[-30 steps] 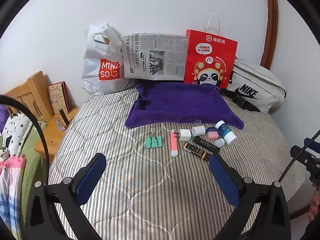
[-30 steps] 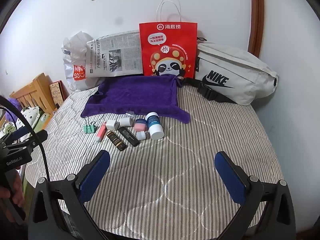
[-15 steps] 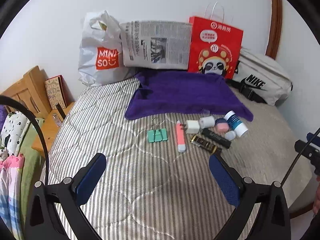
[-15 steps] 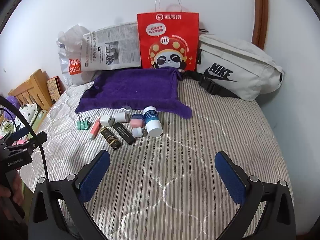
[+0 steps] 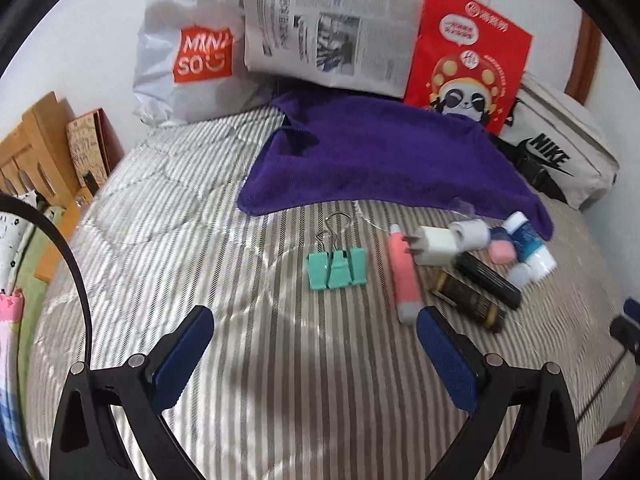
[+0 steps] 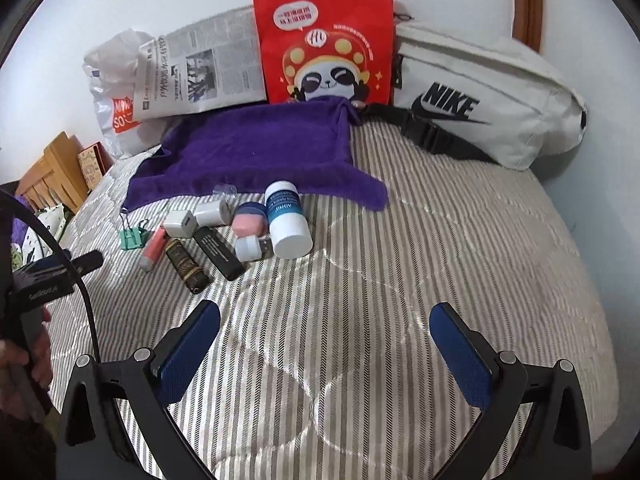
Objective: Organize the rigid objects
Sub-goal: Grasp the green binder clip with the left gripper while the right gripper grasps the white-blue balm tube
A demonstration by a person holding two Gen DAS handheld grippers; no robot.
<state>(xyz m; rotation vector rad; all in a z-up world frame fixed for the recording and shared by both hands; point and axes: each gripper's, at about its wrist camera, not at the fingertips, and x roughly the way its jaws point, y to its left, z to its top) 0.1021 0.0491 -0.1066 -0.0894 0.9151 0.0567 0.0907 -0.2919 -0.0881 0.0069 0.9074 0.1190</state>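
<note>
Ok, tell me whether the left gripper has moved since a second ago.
Yes. The left gripper has advanced toward the green binder clip: the clip and the purple towel now look larger and nearer its open fingers.

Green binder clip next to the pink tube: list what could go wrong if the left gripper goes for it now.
1. The green binder clip lies flat on the soft striped quilt; the open left gripper may press it in rather than catch it.
2. Its wire handles could snag a finger.
3. The pink tube lies close on the right and may get nudged into the cluster.
</note>
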